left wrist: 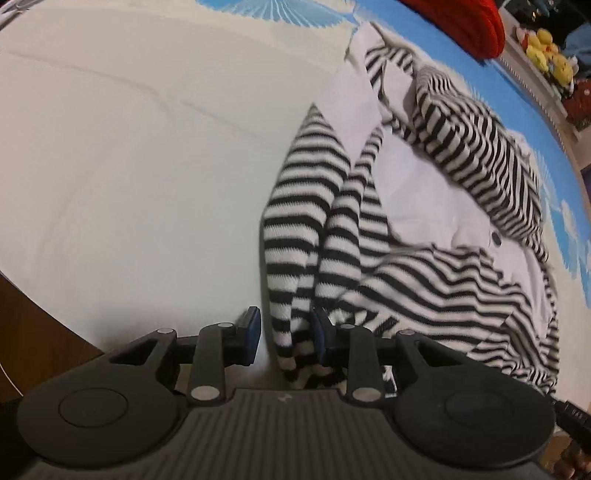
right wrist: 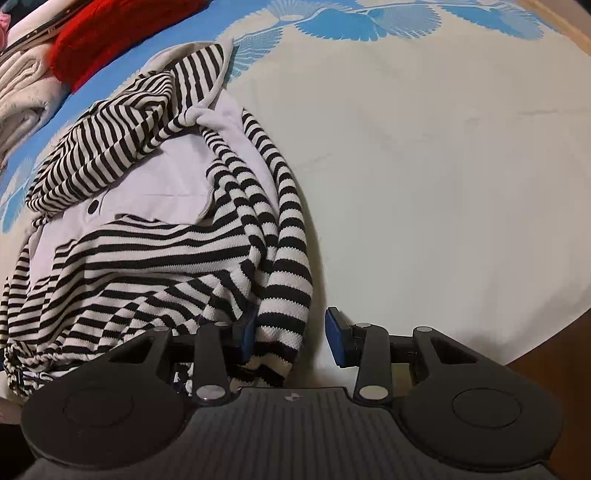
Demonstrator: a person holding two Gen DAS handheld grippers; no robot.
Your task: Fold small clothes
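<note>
While a black-and-white striped knit top point(right wrist: 155, 243) lies crumpled toward one side of a bed point(right wrist: 443, 166) spread with a cream and blue sheet, both tongs sit low at its near edge. Soft, light and floppy, the garment would likely sag and bunch when lifted, so a hem or sleeve end looks the surest hold. The left tongs point(left wrist: 286, 336) are released, jaws parted around a hanging striped sleeve; the right tongs point(right wrist: 291, 338) are likewise spread, straddling a striped fold without pinching it. A red cloth point(right wrist: 110, 33) lies beyond.
</note>
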